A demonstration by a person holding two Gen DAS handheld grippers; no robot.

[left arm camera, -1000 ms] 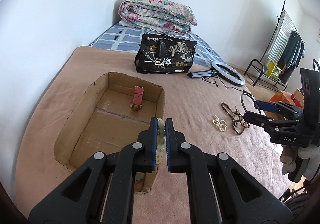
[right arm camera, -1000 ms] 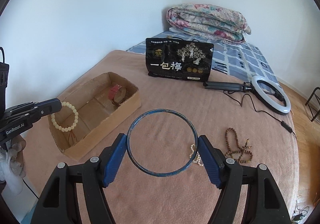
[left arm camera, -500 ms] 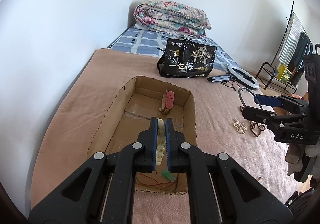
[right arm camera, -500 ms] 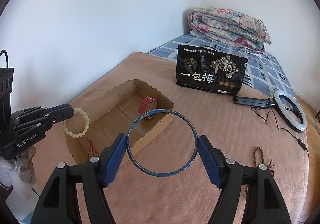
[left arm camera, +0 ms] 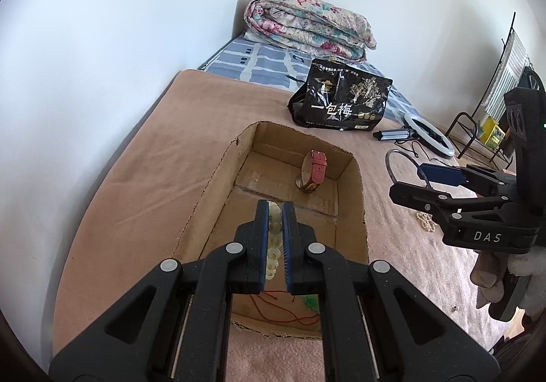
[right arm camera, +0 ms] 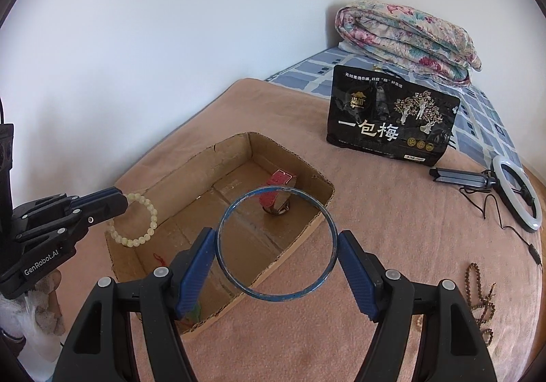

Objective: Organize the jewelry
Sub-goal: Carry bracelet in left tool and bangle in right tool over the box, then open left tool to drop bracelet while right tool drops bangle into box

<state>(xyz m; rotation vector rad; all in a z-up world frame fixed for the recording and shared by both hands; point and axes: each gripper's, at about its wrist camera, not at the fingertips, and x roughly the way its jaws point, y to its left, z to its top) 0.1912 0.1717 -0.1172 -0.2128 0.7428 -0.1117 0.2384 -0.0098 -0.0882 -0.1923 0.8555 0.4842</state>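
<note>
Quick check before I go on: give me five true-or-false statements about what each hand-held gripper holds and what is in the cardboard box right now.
1. The left hand-held gripper is shut on the pale bead bracelet. True.
2. The right hand-held gripper holds a pearl strand. False: it grips the blue bangle.
3. The red-strapped watch is inside the cardboard box. True.
4. The brown bead necklace lies in the box. False: it lies on the blanket.
5. The black snack bag stands beyond the box. True.

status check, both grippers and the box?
Left gripper shut on bead bracelet, over cardboard box. Right gripper shut on blue bangle. Watch inside; path clear.
</note>
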